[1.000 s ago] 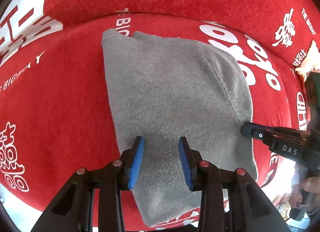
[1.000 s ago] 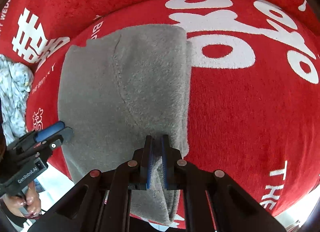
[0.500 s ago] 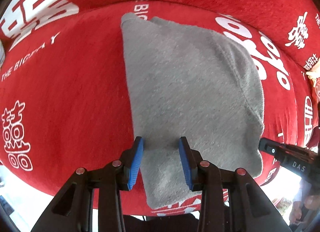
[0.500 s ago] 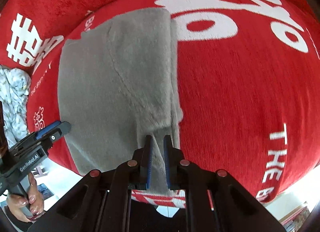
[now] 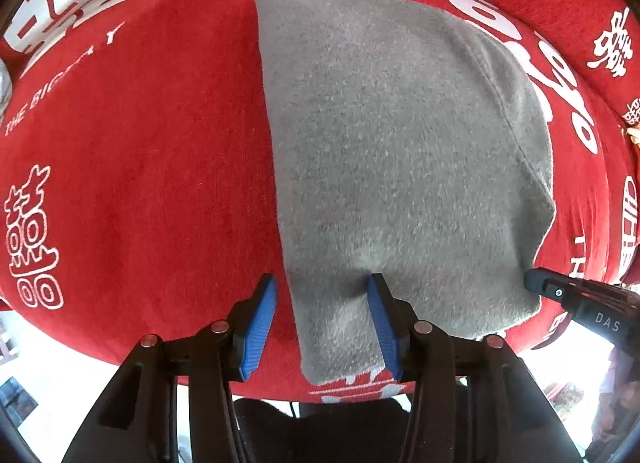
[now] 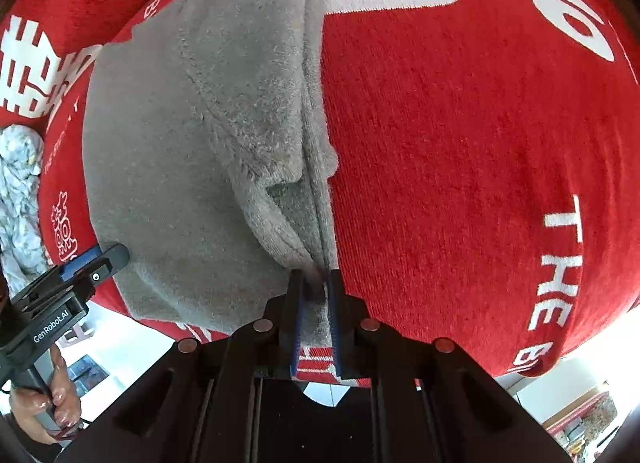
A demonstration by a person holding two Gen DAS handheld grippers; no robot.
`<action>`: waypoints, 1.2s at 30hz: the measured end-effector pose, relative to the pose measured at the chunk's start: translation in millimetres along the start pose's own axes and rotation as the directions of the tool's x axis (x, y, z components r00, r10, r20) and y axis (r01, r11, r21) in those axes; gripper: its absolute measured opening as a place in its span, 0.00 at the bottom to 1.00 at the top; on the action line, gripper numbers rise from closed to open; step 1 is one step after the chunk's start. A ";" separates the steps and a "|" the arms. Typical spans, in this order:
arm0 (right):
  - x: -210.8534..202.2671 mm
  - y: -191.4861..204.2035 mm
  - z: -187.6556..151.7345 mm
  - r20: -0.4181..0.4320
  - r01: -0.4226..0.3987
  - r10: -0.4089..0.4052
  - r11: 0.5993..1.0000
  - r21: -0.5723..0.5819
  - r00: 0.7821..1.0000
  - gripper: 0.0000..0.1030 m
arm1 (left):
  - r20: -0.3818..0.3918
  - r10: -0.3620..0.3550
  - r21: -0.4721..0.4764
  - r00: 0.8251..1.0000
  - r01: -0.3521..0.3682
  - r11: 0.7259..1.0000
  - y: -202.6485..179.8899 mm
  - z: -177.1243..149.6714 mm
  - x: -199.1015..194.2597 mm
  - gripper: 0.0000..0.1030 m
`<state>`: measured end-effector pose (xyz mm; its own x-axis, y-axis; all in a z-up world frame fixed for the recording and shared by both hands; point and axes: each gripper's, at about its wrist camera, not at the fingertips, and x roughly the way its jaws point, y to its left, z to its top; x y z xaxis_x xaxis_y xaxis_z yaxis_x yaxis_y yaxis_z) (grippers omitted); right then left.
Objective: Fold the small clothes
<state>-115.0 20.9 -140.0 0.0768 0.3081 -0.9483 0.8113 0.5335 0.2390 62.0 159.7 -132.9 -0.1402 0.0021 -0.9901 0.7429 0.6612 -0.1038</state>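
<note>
Grey fleece, a small folded garment [image 5: 400,167], lies on a red cloth [image 5: 140,167] printed in white, and every place below is given from that garment. To its left in the left wrist view the cloth carries slanted white letters that read "THE BIG" and then blur, with a white Chinese-style character lower down; to its right run large rounded white shapes whose wording cannot be made out. In the right wrist view "THE" stands in white on the red cloth to the right of the garment, with a few cut-off letters below it. The left gripper [image 5: 322,319] straddles the garment's near left edge: its blue pads stand apart, the jaws have just been opening, and the grey edge lies loosely between them without being pressed. The right gripper [image 6: 316,303] sits at the garment's near right corner, its jaws almost together and pinching a bunched fold of the fleece. Its black finger bears "DAS" as the left wrist camera sees it, and the left gripper's body reads "GenRobot.AI" in the right wrist view, above the person's hand [image 6: 44,407] that holds it.
</note>
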 end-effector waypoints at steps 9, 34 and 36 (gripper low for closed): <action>-36.2 -14.4 9.4 0.100 -0.139 0.130 0.987 0.085 0.986 0.54 | 0.007 0.012 -0.032 1.000 -0.012 0.999 10.1 2.1 -11.9 0.47; -53.2 -19.2 28.0 0.089 -0.047 0.042 0.998 0.053 0.995 0.12 | 0.011 0.032 -0.005 0.999 -0.032 0.999 5.4 12.0 -32.8 0.47; -57.5 -18.3 21.1 0.085 -0.048 0.043 0.998 0.050 0.995 0.12 | 0.012 0.032 0.000 0.999 -0.032 0.999 2.5 10.7 -35.1 0.47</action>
<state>-122.0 -23.2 -94.2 0.1609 0.2628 -0.9513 0.8349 0.4778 0.2732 75.8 153.3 -99.4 -0.1082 0.0140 -0.9940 0.7472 0.6607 -0.0720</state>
